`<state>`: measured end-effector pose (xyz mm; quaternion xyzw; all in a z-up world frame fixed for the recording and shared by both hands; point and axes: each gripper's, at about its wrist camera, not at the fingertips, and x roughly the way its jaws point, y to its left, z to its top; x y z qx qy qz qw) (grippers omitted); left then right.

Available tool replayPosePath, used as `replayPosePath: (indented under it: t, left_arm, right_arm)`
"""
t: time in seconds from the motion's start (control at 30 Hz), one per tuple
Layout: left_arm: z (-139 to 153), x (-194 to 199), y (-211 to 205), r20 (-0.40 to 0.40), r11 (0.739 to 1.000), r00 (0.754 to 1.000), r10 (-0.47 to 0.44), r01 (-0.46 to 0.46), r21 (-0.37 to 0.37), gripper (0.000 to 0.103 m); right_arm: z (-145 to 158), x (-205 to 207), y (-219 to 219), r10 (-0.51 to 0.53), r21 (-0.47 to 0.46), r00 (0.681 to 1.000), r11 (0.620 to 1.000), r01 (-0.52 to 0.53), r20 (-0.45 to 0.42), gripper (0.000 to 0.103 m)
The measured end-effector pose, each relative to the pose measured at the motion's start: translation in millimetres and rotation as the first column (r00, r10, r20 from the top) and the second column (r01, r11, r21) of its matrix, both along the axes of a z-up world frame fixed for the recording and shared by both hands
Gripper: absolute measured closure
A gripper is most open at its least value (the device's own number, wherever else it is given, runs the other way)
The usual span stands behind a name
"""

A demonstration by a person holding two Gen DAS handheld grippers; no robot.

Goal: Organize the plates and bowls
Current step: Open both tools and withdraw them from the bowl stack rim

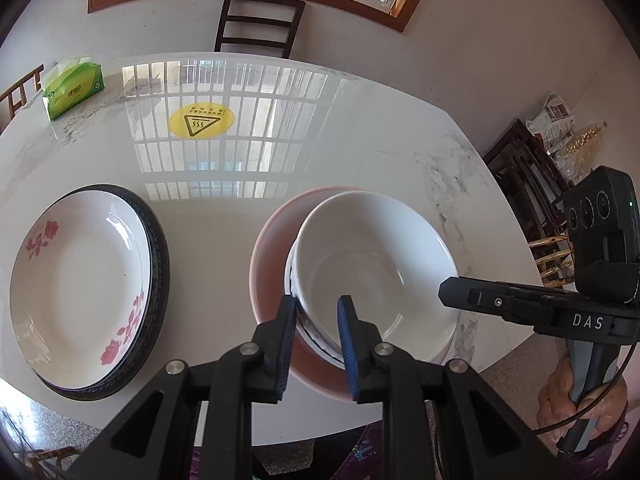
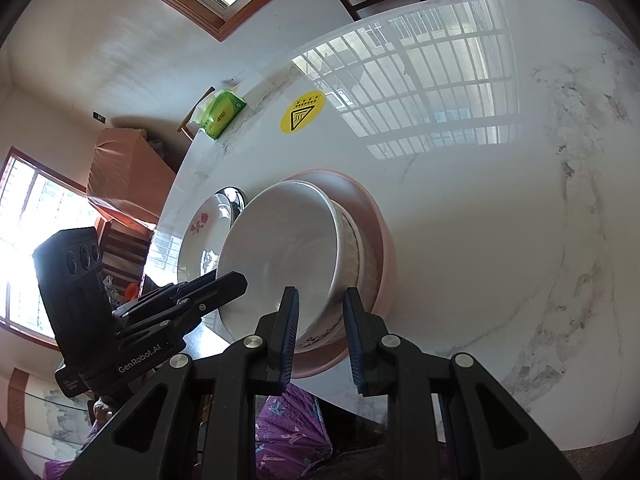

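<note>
Both grippers at the white ceramic bowl (image 1: 376,272) nested in the pink bowl (image 1: 272,264).
Left gripper (image 1: 318,320) straddles its near rim, half-open; right gripper (image 2: 321,320) likewise, probably ungripped: lower level, release gently.

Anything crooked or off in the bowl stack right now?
Yes: the white ceramic bowl sits tilted and off-centre in the pink bowl, leaning on a smaller white bowl beneath. The left gripper straddles its near rim.

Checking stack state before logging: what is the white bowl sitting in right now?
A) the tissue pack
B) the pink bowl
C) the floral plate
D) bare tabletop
B: the white bowl is nested inside the pink bowl, whose rim shows around it in both wrist views; the floral plate lies apart on a dark plate to the left.
</note>
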<state>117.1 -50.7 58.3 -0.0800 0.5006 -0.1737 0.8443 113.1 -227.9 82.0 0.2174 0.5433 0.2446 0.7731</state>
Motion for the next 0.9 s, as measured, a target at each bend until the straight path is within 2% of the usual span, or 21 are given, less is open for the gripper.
replayPosePath:
  t: [0.13, 0.23, 0.63, 0.77, 0.9]
  left_arm:
    - [2.1, -2.2, -3.0, 0.015, 1.000, 1.000, -0.010, 0.010, 0.016, 0.079]
    - [5.6, -7.1, -6.1, 0.049, 0.999, 0.999, -0.013, 0.011, 0.038, 0.071]
    - [5.3, -16.3, -9.0, 0.126, 0.994, 0.992, -0.015, 0.001, 0.112, 0.071]
    - [4.8, -21.9, -8.0, 0.178, 0.988, 0.984, -0.008, -0.020, 0.153, 0.068]
    - [6.5, -27.3, -6.6, 0.236, 0.981, 0.972, -0.002, -0.044, 0.188, 0.068]
  right_arm:
    - [-0.5, 0.7, -0.7, 0.000, -0.012, 1.000, 1.000, 0.000, 0.006, 0.080]
    - [-0.4, 1.1, 1.7, 0.001, -0.021, 1.000, 1.000, -0.001, 0.010, 0.080]
    - [-1.2, 2.7, -2.4, -0.008, -0.029, 0.999, 1.000, 0.009, 0.032, 0.079]
    - [3.8, -1.6, -2.7, -0.014, -0.066, 0.997, 0.998, 0.019, 0.077, 0.079]
    - [11.6, -8.0, -0.6, -0.023, -0.102, 0.990, 0.994, 0.038, 0.141, 0.074]
